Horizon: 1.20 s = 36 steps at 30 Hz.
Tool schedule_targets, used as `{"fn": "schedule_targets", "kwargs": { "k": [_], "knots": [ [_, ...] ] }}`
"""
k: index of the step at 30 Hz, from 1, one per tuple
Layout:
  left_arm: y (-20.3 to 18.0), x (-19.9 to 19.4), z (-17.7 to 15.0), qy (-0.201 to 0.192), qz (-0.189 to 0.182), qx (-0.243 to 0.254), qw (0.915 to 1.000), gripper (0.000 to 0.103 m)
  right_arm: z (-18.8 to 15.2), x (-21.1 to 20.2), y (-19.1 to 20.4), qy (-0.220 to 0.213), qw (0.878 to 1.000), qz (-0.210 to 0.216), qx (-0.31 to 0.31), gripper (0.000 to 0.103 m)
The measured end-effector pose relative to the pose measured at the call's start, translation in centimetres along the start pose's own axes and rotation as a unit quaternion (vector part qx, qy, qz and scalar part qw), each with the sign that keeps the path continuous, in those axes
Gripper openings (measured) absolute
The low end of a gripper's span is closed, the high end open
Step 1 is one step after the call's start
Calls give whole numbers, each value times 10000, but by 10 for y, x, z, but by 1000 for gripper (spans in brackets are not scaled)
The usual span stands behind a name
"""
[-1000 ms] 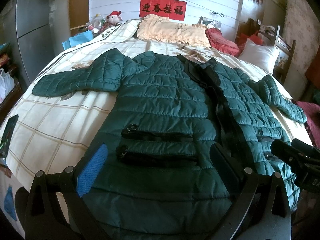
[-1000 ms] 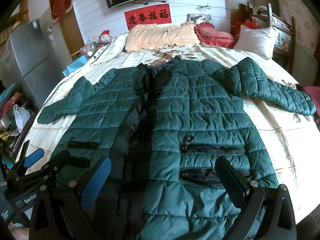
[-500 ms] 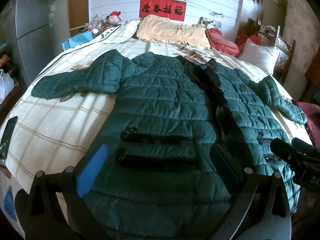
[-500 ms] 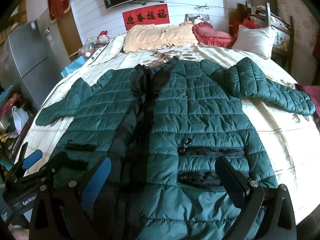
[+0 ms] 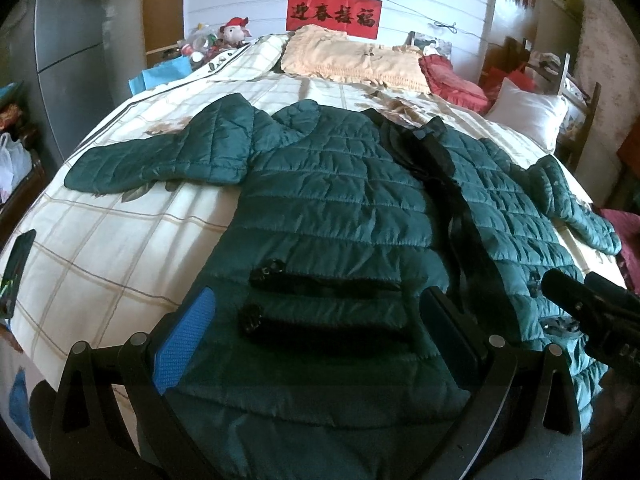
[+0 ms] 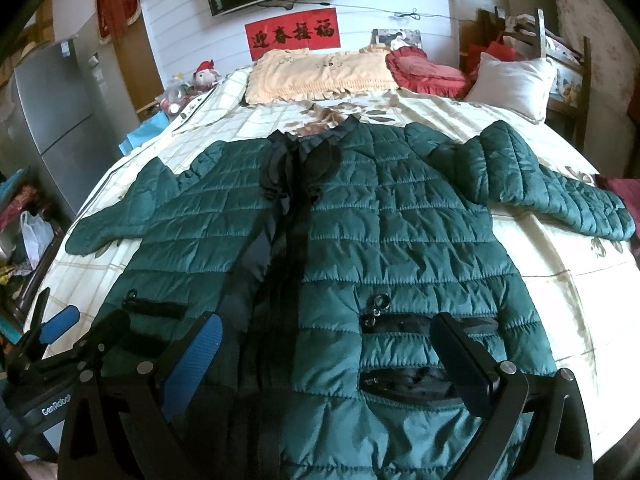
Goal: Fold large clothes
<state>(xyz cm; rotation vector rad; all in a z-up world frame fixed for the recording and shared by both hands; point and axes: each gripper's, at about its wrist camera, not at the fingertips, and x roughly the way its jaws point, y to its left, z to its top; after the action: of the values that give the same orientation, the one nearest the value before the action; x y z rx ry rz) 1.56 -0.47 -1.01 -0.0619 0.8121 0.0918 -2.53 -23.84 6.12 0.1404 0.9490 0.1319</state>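
The green quilted jacket (image 6: 400, 240) lies face up and spread flat on the bed (image 5: 112, 248), collar toward the pillows, both sleeves stretched out sideways from its shoulders, hem at the bed's near edge. Laid open like this, it looks ready for a first fold rather than partway through one. The left hand-held gripper (image 5: 316, 336) hangs just above the jacket's hem on the side of its two zip pockets, jaws spread wide and holding nothing. The right hand-held gripper (image 6: 324, 356) hovers over the hem on the other side of the jacket's dark zip placket, fingers equally parted and empty. Standing either side of that placket, they seem placed to catch the hem at two points and carry it up evenly. Beyond the jacket's collar sit a cream pillow (image 6: 320, 72) and a red cushion (image 6: 424, 70).
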Motion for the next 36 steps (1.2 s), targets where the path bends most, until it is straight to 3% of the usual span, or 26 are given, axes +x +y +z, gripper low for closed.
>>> {"fn": "schedule_targets", "kwargs": {
  "k": [26,36],
  "knots": [
    [9,13,8,-60,-68,-144,9999,102,10,28,8,77,10000,46,-38,103],
    [51,17,24,161,-71,-526,9985,102,11,33,10,130,9999,78,-67,103]
  ]
}}
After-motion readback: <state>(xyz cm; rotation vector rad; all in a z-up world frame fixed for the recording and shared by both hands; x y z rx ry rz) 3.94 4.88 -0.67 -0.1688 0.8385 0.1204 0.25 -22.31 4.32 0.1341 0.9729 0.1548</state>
